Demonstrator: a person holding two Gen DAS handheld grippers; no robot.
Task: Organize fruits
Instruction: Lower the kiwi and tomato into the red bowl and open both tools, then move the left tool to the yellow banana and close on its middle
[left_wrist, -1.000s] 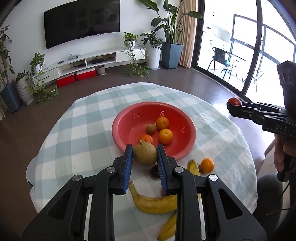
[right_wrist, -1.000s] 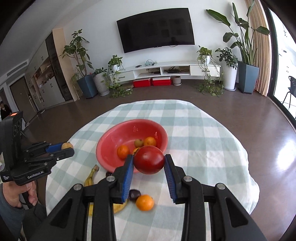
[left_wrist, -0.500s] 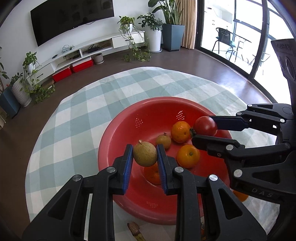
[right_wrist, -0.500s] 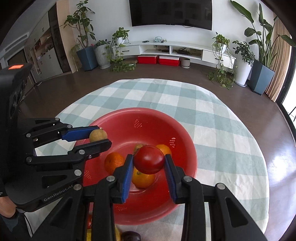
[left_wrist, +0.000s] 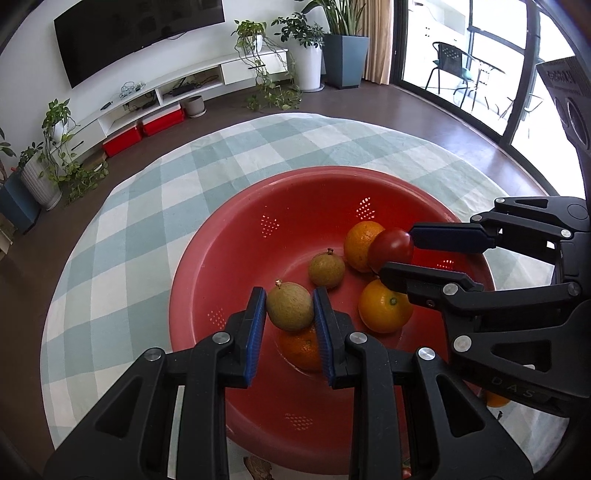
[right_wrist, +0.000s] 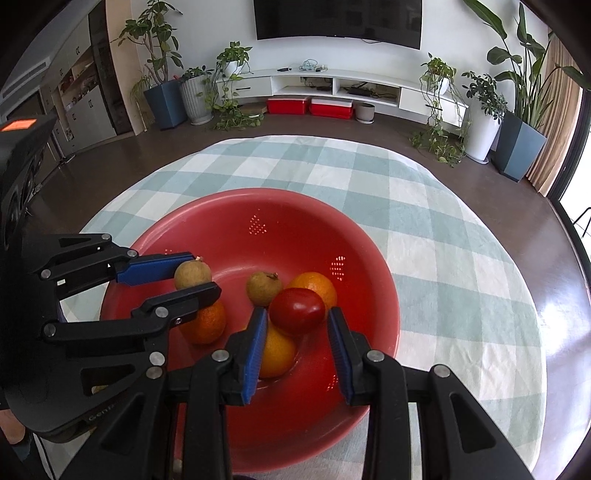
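From your left wrist camera, the only legible writing is "DAS" on the body of your right gripper (left_wrist: 397, 254), low at the right; the print on the grey box at the top right edge is too blurred to read. Your left gripper (left_wrist: 289, 308) pinches a brownish-green round fruit (left_wrist: 290, 310) between its blue pads, its stem nub pointing up and to the left, away from you. The fruit hangs over the near half of the red bowl (left_wrist: 236, 236), just above an orange (left_wrist: 301, 347) that lies in the bowl. A second brownish-green fruit (left_wrist: 327, 267) lies on the bowl floor, stem upward, with two more oranges (left_wrist: 385, 306) to its right. Your right gripper reaches in from the right, pinching a red tomato (left_wrist: 390, 249) over the bowl. The bowl stands on a green-and-white checked tablecloth (left_wrist: 147, 206).

From your right wrist camera, the left gripper (right_wrist: 194, 275) carries the partly visible letters "Gen" low on its body; the rest is cut off. Your right gripper (right_wrist: 297, 314) has its pads pressed on the tomato (right_wrist: 297, 311), whose longer axis runs across from pad to pad. It hangs inside the bowl's (right_wrist: 369, 266) rim, right above the oranges (right_wrist: 277, 350). At the left, your other gripper holds its fruit (right_wrist: 192, 274) over the bowl's left side, stem nub pointing up and to the right.
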